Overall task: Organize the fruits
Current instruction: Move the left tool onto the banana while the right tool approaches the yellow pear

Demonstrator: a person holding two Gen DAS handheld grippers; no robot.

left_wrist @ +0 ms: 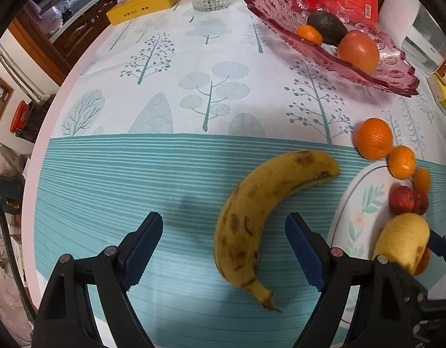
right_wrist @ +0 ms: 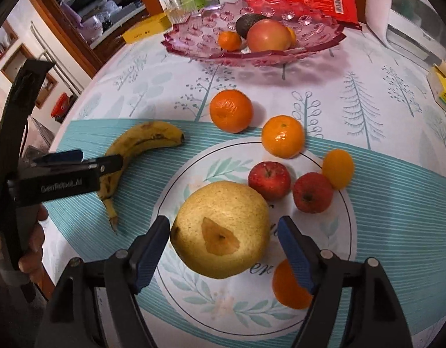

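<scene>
Teal-striped, tree-printed tablecloth (left_wrist: 164, 92) beside wooden cabinets (left_wrist: 63, 40)

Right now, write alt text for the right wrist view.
The open right gripper straddles a yellow pear on a white plate that also carries two red apples. Oranges, a banana and a pink bowl lie beyond.

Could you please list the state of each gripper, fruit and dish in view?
left gripper: open, jaws astride the banana, not touching.
right gripper: open around the pear.
banana: flat on the tablecloth, spotted.
pear: on the white plate, brown patch facing up.
two red apples: on the plate, side by side.
pink glass dish: partly filled with fruit.
</scene>
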